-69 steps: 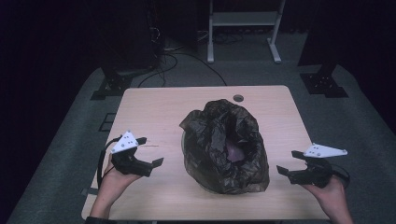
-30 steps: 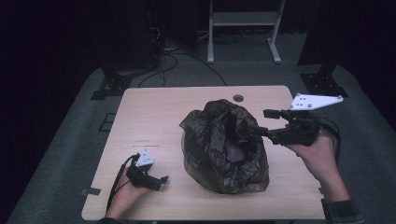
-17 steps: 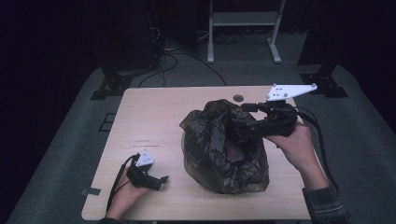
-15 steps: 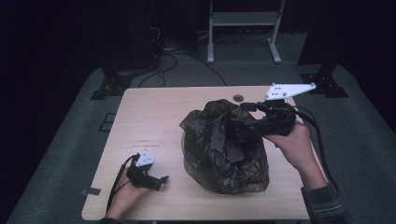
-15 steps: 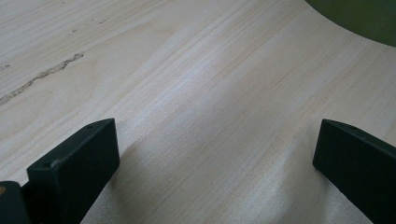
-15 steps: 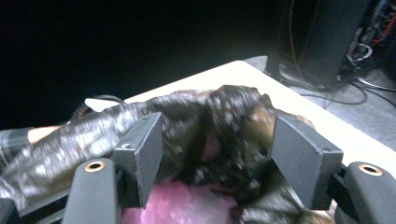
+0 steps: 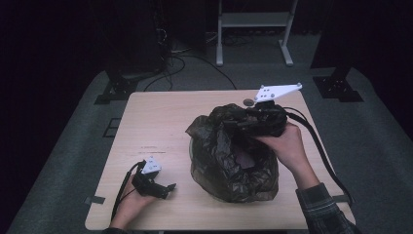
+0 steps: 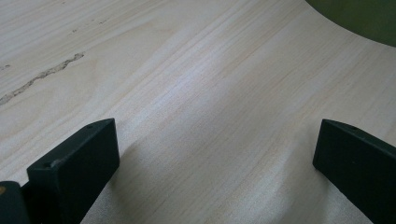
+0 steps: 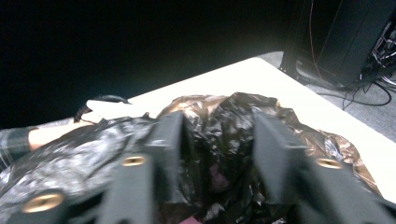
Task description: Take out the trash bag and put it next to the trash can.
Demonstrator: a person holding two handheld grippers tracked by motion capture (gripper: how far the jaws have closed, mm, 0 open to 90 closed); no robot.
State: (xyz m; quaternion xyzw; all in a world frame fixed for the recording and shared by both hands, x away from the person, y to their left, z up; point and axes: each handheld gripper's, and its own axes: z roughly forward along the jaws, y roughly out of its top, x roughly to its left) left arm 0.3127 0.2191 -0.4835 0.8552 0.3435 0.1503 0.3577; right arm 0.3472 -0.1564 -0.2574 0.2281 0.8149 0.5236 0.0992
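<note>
Two hand-held grippers: right hand-held gripper (image 7: 243,123), earlier beside the bag (image 7: 234,156), now over its top, jaws closing around plastic; left hand-held gripper (image 7: 163,187) stays spread on the tabletop (image 7: 156,126).

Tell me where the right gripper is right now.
In the high view the right gripper is at the far right of the table, its jaws around a fold at the upper rim of the black plastic bag, just closing.
</note>
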